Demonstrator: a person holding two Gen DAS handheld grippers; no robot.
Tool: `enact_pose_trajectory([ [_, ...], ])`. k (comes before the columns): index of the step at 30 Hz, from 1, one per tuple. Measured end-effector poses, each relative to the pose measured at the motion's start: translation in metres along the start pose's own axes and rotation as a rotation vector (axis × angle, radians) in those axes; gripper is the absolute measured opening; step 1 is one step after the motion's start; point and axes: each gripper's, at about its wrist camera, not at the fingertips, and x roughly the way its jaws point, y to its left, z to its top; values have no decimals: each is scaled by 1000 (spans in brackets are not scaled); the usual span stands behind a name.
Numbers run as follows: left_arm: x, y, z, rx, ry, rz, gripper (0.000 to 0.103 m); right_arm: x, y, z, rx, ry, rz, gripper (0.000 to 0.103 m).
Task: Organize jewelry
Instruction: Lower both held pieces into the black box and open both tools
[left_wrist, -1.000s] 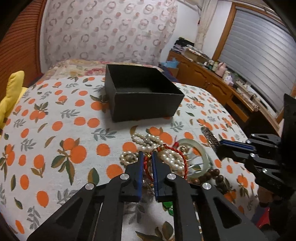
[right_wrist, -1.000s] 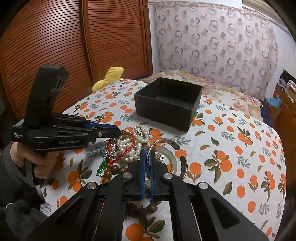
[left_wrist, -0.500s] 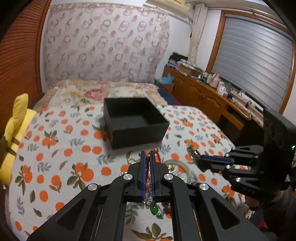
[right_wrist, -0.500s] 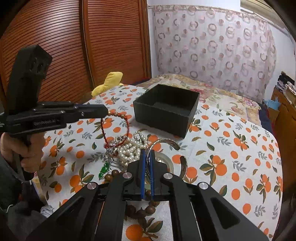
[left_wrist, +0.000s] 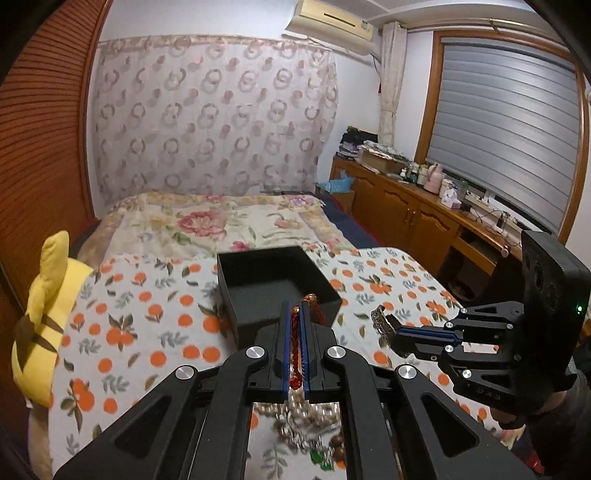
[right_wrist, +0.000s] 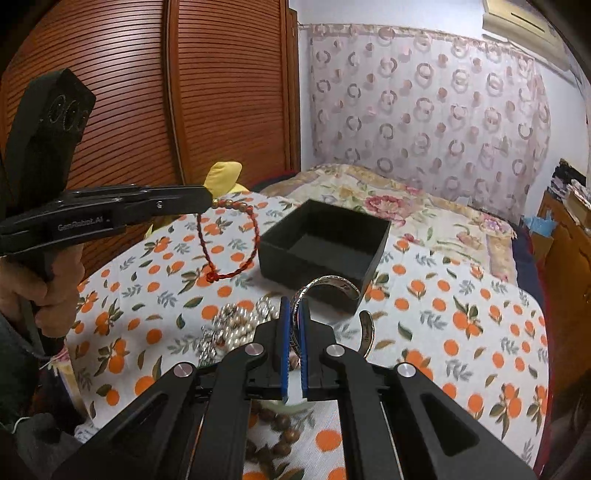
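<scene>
The left gripper (left_wrist: 295, 314) is clamped on a red cord bracelet (right_wrist: 228, 242), whose loop dangles clear of the orange-print cloth (right_wrist: 461, 332). The right gripper (right_wrist: 294, 314) pinches a silver cuff bangle (right_wrist: 332, 284), lifted off the cloth. Just ahead of both sits the open black box (right_wrist: 325, 247). Pearls (right_wrist: 236, 321) and wooden beads (right_wrist: 280, 432) lie below the right gripper. Beyond the box, the cloth's far edge meets a floral bedspread (left_wrist: 221, 221).
</scene>
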Motion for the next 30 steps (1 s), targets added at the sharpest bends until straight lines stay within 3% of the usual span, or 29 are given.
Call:
enact_pose_trajectory([
  [10, 50, 15, 32, -10, 16, 21, 3, 20, -19, 40, -30, -38, 19, 5],
  [19, 103, 30, 34, -20, 89, 54, 4, 59, -36, 60, -38, -26, 61, 5],
  [25, 112, 43, 32, -50, 108, 63, 5, 80, -39, 67, -44, -15, 91, 5],
  [30, 108, 51, 29, -58, 105, 91, 14, 98, -37, 67, -37, 2, 109, 5],
])
